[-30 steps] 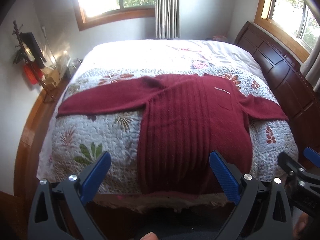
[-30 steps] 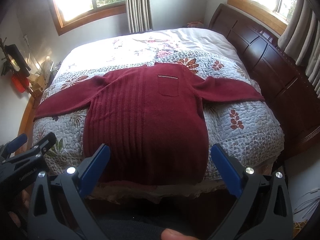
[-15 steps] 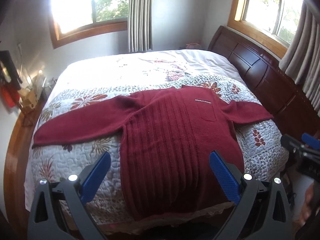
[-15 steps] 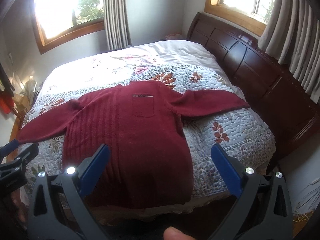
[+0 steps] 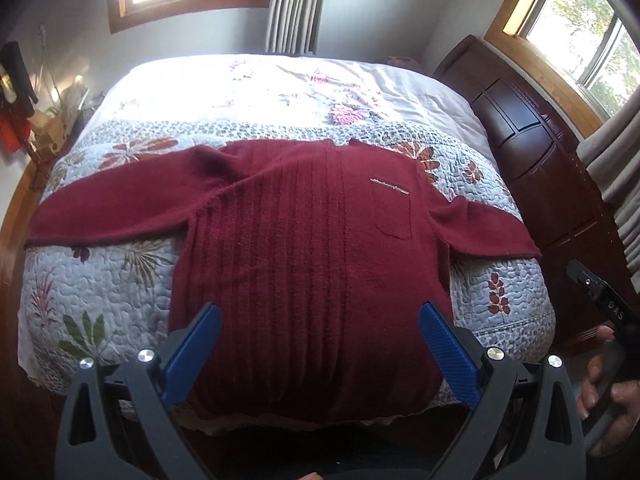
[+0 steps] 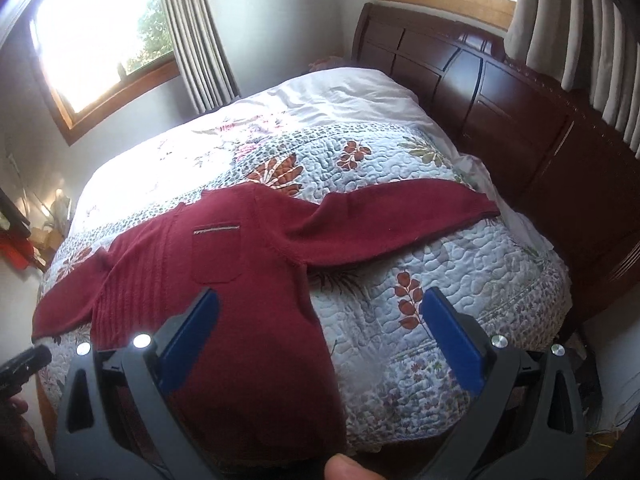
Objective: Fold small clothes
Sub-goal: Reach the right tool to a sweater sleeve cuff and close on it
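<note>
Swung rightward since half a second earlier, with the right view now taking in more of the dark wooden headboard (image 6: 532,128) and the right sleeve (image 6: 400,220). Spread over the bed (image 5: 120,280): a floral quilt (image 6: 420,256). Laid flat on that quilt, front up, sleeves out to both sides, hem at the near edge: a dark red sweater (image 5: 304,248), chest pocket (image 5: 392,216) showing. Held above the hem, jaws wide apart and empty: left hand-held gripper (image 5: 320,344). Held over the sweater's right side and bare quilt, likewise gaping and empty: right hand-held gripper (image 6: 320,328).
</note>
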Available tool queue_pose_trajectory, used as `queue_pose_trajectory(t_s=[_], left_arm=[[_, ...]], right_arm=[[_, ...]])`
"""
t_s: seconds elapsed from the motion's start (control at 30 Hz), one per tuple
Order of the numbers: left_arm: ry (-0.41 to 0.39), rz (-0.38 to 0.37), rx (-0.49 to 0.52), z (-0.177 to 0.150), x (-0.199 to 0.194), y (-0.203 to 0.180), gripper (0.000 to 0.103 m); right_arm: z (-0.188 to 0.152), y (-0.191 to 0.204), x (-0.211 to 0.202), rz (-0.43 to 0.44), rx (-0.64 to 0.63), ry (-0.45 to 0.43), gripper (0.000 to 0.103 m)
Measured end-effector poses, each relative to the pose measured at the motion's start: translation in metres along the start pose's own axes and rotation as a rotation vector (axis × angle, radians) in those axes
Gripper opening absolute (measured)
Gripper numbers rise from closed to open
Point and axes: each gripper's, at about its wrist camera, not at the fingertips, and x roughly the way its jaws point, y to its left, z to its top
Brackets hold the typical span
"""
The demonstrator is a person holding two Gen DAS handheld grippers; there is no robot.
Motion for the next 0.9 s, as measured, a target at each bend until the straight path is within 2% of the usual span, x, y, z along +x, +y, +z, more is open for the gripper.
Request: queue_pose_trajectory(t_s=[0.17,0.3,0.37,0.4,0.5,0.57,0.67,0.87,0.9], left_arm=[[0.007,-0.085,-0.069,-0.001,0.01,-0.01,0.099],[0.044,-0.12,-0.119,-0.001,0.019,-0.013,0.099],[0.06,-0.134,-0.163,-0.002,0.023,-0.011,0.099],[0.064,-0.129,-0.176,-0.002,0.024,-0.01,0.099],[0.067,-0.101,-0.195,-0.002,0.026,-0.012,0.099],[0.067,-0.088,-0.199,-0.003,0.026,-0.013,0.099],[0.069,-0.069,-0.204,-0.001,0.027,-0.017,0.099],[0.081,-0.046,-0.211,0.006,0.032,-0.025,0.099],[0.084,-0.043,-0.207,0.007,0.032,-0.027,0.099]], right_arm=[[0.033,-0.113,0.079,0.099,0.245,0.068,0.1],[0.043,-0.221,0.146,0.196,0.543,0.096,0.1],[0.044,-0.269,0.176,0.286,0.703,0.1,0.083],[0.043,-0.296,0.193,0.329,0.799,0.103,0.069],[0.037,-0.349,0.23,0.399,0.992,0.082,0.066],[0.032,-0.374,0.251,0.434,1.088,0.083,0.066],[0.028,-0.394,0.279,0.456,1.162,0.091,0.066],[0.034,-0.404,0.309,0.435,1.166,0.107,0.063],[0.037,-0.404,0.311,0.432,1.156,0.108,0.058]])
